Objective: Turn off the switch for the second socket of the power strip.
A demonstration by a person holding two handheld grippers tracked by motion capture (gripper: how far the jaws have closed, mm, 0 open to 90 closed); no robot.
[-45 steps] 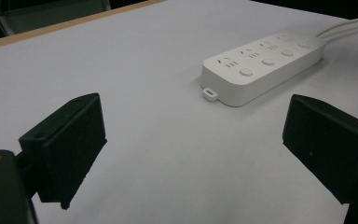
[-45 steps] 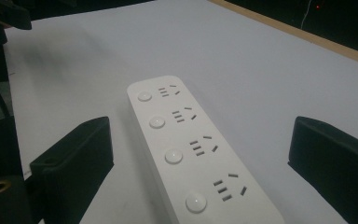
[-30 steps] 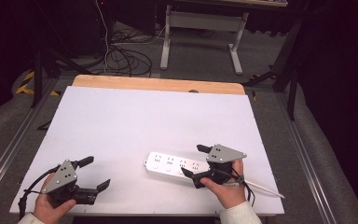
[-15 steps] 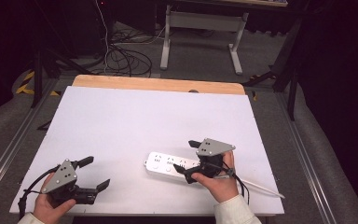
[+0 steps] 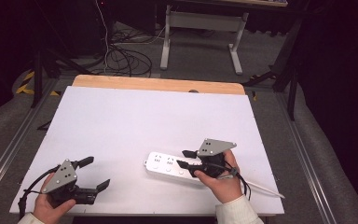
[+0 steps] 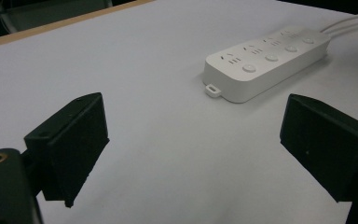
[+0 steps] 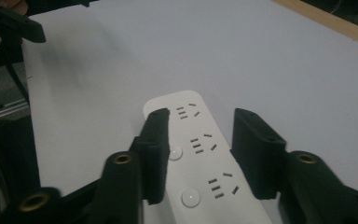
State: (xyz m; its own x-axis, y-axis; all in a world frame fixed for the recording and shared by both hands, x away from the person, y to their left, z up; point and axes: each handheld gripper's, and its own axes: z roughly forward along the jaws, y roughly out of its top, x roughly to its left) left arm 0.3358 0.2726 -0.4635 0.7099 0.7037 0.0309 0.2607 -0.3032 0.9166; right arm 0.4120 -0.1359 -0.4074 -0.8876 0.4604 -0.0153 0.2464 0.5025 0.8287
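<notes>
The right gripper (image 7: 198, 140) has just been narrowing its jaws, which now straddle the white power strip (image 7: 193, 154), one on each long side; whether the pads press it I cannot tell. The strip lies flat on the white table (image 5: 135, 121), at about five o'clock. At seven o'clock the left gripper (image 5: 93, 173) gapes wide, holding nothing.

High view looked forward and down from above the table's (image 5: 121, 121) near edge; both gripper views sat low, close (opposite sides), sharing the power strip (image 5: 168, 165).
</notes>
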